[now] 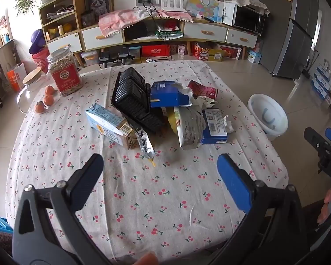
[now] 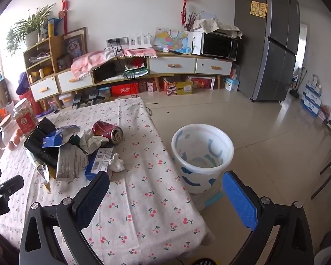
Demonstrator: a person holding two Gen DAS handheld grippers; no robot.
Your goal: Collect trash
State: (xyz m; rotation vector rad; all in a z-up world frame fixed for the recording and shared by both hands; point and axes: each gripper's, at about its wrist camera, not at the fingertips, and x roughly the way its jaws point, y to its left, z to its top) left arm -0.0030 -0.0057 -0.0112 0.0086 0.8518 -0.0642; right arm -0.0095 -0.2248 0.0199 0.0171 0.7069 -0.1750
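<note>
A heap of trash lies mid-table on the cherry-print cloth [image 1: 143, 190]: a black plastic tray [image 1: 132, 97], blue boxes [image 1: 168, 96], a light-blue carton [image 1: 109, 122], a foil wrapper [image 1: 146, 144], a crushed red can [image 2: 108, 131], a crumpled tissue [image 2: 117, 163]. A white bin with blue marks [image 2: 202, 154] stands on the floor right of the table. My left gripper [image 1: 160, 165] is open and empty, short of the heap. My right gripper [image 2: 165, 183] is open and empty, over the table's right edge near the bin.
A red-labelled jar [image 1: 65, 74], a glass jug [image 1: 32, 90] and small orange fruits [image 1: 48, 99] stand at the table's far left. A sideboard [image 2: 143, 66] lines the back wall. A grey fridge [image 2: 271, 44] stands at the right. Chair legs [image 2: 328, 167] are at far right.
</note>
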